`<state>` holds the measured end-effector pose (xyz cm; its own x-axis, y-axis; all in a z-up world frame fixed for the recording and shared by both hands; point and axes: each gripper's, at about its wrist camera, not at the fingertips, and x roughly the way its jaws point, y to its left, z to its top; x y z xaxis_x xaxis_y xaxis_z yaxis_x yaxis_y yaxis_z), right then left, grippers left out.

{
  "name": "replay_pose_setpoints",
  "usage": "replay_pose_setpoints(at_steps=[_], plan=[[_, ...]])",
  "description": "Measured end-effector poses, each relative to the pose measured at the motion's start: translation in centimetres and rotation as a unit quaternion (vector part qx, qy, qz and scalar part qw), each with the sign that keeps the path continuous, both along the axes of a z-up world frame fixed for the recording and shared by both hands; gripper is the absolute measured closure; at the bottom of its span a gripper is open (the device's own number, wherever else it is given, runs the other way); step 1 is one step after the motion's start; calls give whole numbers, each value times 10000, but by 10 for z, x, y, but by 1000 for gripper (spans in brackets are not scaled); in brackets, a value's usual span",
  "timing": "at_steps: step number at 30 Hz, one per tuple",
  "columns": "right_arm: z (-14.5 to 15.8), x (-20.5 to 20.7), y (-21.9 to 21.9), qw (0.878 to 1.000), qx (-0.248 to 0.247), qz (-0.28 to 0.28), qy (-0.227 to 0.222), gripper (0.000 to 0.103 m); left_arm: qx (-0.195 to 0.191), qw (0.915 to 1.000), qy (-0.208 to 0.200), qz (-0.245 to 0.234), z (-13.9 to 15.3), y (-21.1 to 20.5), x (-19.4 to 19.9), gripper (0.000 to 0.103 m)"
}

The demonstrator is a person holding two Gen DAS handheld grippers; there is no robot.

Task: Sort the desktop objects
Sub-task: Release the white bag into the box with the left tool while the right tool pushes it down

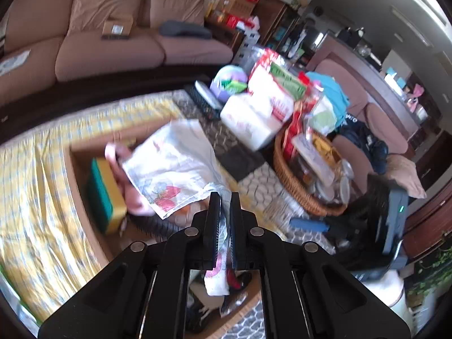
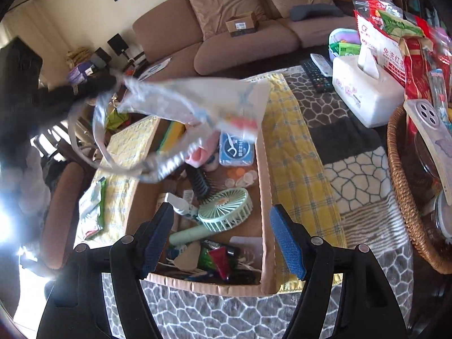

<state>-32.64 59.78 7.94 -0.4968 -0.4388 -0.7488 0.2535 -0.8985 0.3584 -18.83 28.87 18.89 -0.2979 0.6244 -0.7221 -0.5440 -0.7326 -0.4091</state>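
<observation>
My left gripper (image 1: 225, 197) is shut on a clear plastic bag with a strawberry print (image 1: 175, 166), which hangs blurred above an open cardboard box (image 1: 82, 186). In the right wrist view the same bag (image 2: 197, 107) stretches from the left gripper (image 2: 110, 83) over the box (image 2: 265, 197). The box holds a green hand fan (image 2: 223, 212), a black hairbrush (image 2: 200, 183), a blue floss pack (image 2: 236, 149), a green-yellow sponge (image 1: 107, 195) and small tubes. My right gripper (image 2: 221, 236) is open and empty above the box's near end.
A wicker basket (image 2: 401, 192) full of snack packs stands at the right. A white tissue box (image 2: 364, 93) and two remotes (image 2: 316, 75) lie behind it. A yellow checked cloth (image 2: 296, 163) covers the table. A brown sofa (image 2: 240, 28) runs along the back.
</observation>
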Motion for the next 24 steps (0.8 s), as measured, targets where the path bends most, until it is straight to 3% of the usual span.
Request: replay_pose_setpoints(at_steps=[3, 7, 15, 21, 24], plan=[[-5, 2, -1, 10000, -24, -24, -63, 30, -177, 9990, -414, 25, -42, -9, 21, 91], [-4, 4, -3, 9999, -48, -38, -79, 29, -18, 9972, -726, 163, -64, -23, 39, 87], [-5, -10, -7, 9994, -98, -333, 23, 27, -9, 9996, -272, 62, -32, -51, 61, 85], [-9, -78, -28, 9980, -79, -582, 247, 25, 238, 9995, -225, 31, -23, -66, 54, 82], [-23, -115, -55, 9991, -131, -397, 100, 25, 263, 9995, -173, 13, -25, -71, 47, 79]])
